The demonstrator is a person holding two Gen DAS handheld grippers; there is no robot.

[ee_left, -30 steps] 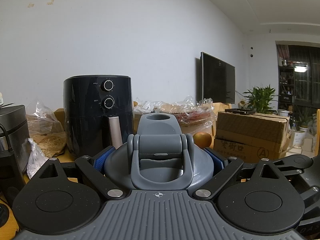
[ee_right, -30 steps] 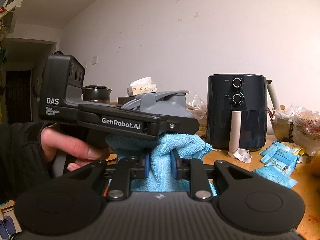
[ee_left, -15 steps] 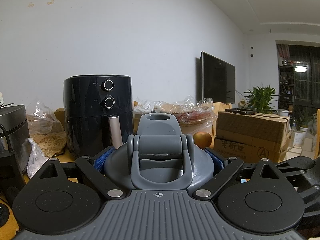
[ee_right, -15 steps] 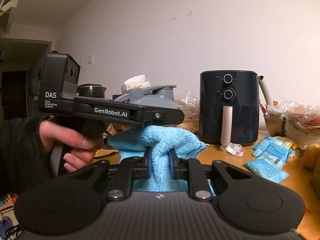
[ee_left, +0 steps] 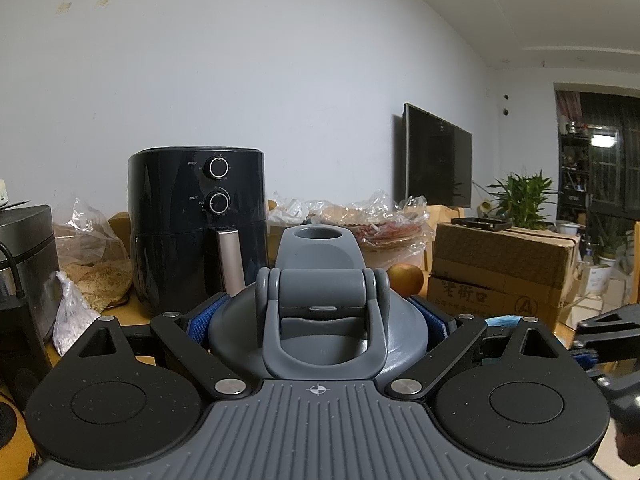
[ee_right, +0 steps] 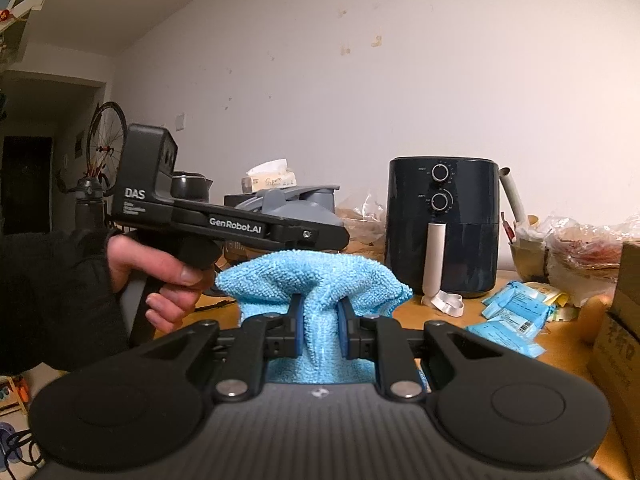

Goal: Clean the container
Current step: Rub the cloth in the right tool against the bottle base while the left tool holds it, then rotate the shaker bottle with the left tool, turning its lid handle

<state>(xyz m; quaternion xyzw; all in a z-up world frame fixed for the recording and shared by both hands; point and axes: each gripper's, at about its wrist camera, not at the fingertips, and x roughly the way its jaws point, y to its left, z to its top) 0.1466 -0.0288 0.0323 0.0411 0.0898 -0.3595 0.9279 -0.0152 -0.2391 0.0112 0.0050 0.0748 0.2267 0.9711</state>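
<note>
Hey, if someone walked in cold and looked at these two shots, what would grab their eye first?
Probably the bright blue microfiber cloth, bunched and pinched in the right gripper in the middle of the right wrist view. Next, the grey container lid with its flip handle and spout, clamped in the left gripper in the left wrist view. Behind both stands a black air fryer on the cluttered wooden table.

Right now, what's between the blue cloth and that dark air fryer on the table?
In the right wrist view, nothing but bare wooden table lies between the blue cloth and the air fryer. A white strip lies at the fryer's foot.
</note>
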